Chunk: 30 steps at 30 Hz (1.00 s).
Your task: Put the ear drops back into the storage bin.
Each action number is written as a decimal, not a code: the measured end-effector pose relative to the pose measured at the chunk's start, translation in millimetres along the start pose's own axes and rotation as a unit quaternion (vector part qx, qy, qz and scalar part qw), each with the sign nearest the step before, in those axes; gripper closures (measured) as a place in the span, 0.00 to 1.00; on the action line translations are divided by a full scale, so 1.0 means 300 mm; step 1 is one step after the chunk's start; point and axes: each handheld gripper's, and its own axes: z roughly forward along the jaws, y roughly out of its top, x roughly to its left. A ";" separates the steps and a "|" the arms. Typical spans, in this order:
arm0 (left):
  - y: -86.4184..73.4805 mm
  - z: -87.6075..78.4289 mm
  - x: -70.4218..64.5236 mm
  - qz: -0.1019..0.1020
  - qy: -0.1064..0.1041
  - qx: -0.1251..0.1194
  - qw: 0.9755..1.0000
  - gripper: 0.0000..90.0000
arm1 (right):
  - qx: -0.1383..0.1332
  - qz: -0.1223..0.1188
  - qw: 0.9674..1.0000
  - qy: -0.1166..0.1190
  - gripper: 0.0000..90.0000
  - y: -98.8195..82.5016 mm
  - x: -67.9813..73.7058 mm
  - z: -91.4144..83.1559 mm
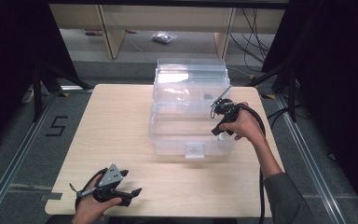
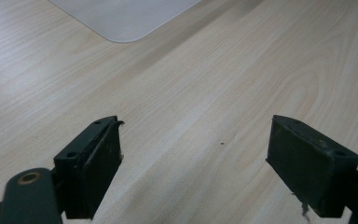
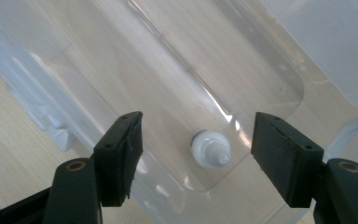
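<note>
The left gripper (image 1: 129, 184) rests at the near edge of the table (image 1: 121, 116), at about 7 o'clock of the tabletop, held in the person's left hand (image 1: 91, 207); its jaws stand wide apart with nothing between them, and the left gripper view shows bare wood grain under them. The right gripper (image 3: 196, 154) is farther off, at about 2 o'clock, held in the right hand (image 1: 244, 125) over the near right corner of a clear plastic storage box (image 1: 168, 135). Its jaws are also spread wide and hold nothing; they hang above a small white bottle (image 3: 210, 150) that lies between them in the right gripper view. The bottle is on the floor of the box, close to the rounded corner, seen nearly end-on with its narrow nozzle tip pointing toward the camera. It is white, round in section, with a wider collar behind the tip; the body is mostly hidden behind that collar. Judged from its small size and plastic look, it should be light, fairly stiff and smooth, so it may roll or slip. The best hold is probably across the round body just behind the collar, with the jaws clear of the box wall. The box is transparent, glossy, with its lid (image 1: 191, 70) raised at the far side, at 12 o'clock.
</note>
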 end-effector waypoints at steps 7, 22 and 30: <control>-0.001 0.001 0.000 0.000 0.003 -0.003 1.000 0.19 | -0.033 -0.002 0.999 0.015 0.36 -0.009 0.032 -0.028; 0.000 0.000 0.001 -0.001 0.001 -0.001 1.000 0.19 | -0.063 -0.010 0.998 0.018 0.32 -0.041 0.089 -0.059; -0.001 0.001 0.000 -0.001 0.003 -0.004 1.000 0.19 | -0.078 -0.014 0.997 0.017 0.29 -0.058 0.111 -0.075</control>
